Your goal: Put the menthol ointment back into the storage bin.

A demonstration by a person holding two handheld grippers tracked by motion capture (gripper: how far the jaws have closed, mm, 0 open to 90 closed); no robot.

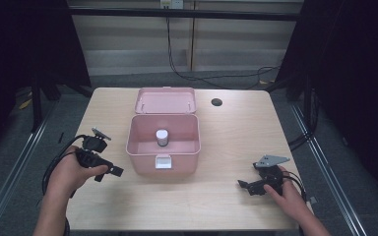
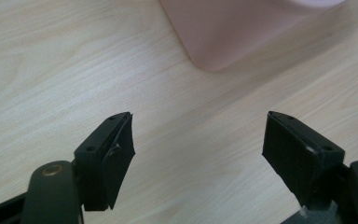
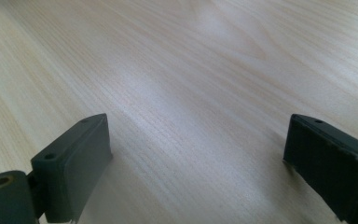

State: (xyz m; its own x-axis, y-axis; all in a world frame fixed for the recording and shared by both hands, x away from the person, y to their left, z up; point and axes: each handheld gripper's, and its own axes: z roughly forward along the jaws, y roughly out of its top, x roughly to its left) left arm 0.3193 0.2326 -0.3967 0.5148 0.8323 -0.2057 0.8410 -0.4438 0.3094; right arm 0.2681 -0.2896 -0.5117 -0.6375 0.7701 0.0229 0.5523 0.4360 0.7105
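Note:
A pink box (image 1: 145, 147) stands open in the middle of the table, its lid (image 1: 166, 101) tipped back. Inside it a small jar (image 1: 162, 138) with a white cap stands upright. My left gripper (image 1: 113, 170) sits low over the table just left of the box, held in a hand, jaws open with nothing between them. In the left gripper view (image 2: 198, 140) a corner of the pink box (image 2: 223, 32) lies just ahead. My right gripper (image 1: 243, 185) rests near the table's front right, jaws open and empty over bare wood (image 3: 198, 154).
The light wooden table (image 1: 236, 137) has a round cable hole (image 1: 216, 102) at the back right of the box. A white latch (image 1: 163, 162) hangs on the box's front wall. Dark floor and cables surround the table.

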